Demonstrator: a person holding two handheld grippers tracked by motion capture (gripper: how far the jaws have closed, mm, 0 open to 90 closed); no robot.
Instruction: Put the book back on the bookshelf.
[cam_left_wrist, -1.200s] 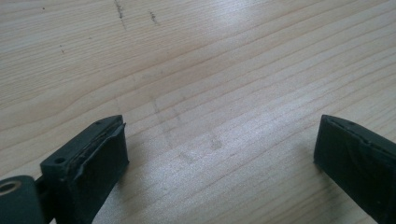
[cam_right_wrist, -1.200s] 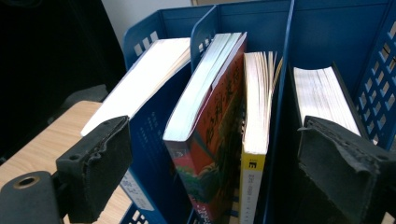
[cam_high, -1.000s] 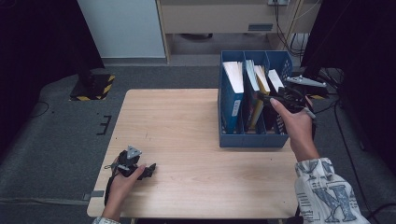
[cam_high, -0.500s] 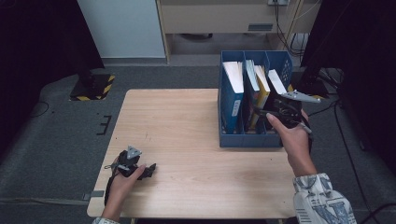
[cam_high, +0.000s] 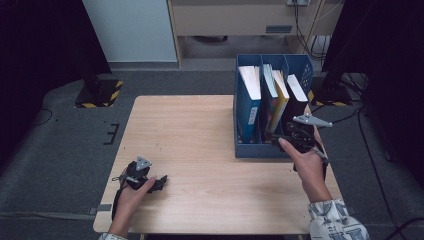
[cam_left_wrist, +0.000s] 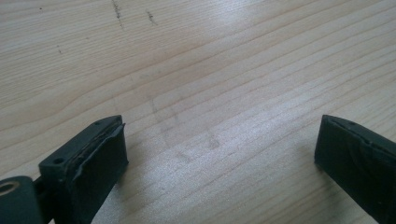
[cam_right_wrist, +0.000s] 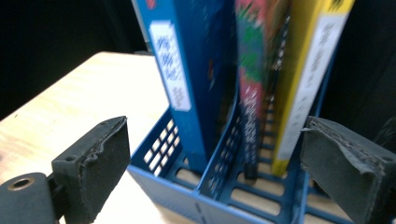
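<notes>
Books stand upright in a blue slotted file rack (cam_high: 247, 149) at the right far part of the wooden table (cam_high: 200, 135), their long axes vertical and their spines turned toward the person's side. Three of them are seen over the rack's near wall in the right gripper view: a blue book (cam_right_wrist: 180, 70) with a white spine label in the left slot, a book with a red and green patterned spine (cam_right_wrist: 250, 79) in the middle slot, and a yellow book (cam_right_wrist: 310, 74) with a white strip of printed characters beside it. The blue book leans slightly, its top tilted to the left of that view. A fourth, dark book (cam_high: 296, 100) with a white top edge is seen in the rightmost slot from the high view. The rack's base and walls are pierced with rows of slots.

The right gripper (cam_high: 296, 139) is held at the rack's near right corner, pointed along the books' spines. Its jaws are spread wide in the right gripper view, with the rack and books framed beyond them and nothing gripped between the pads.

The left gripper (cam_high: 150, 181) is rested low over the table's near left part, well apart from the rack. Its jaws are also spread wide, with bare wood grain between them and nothing held.
</notes>
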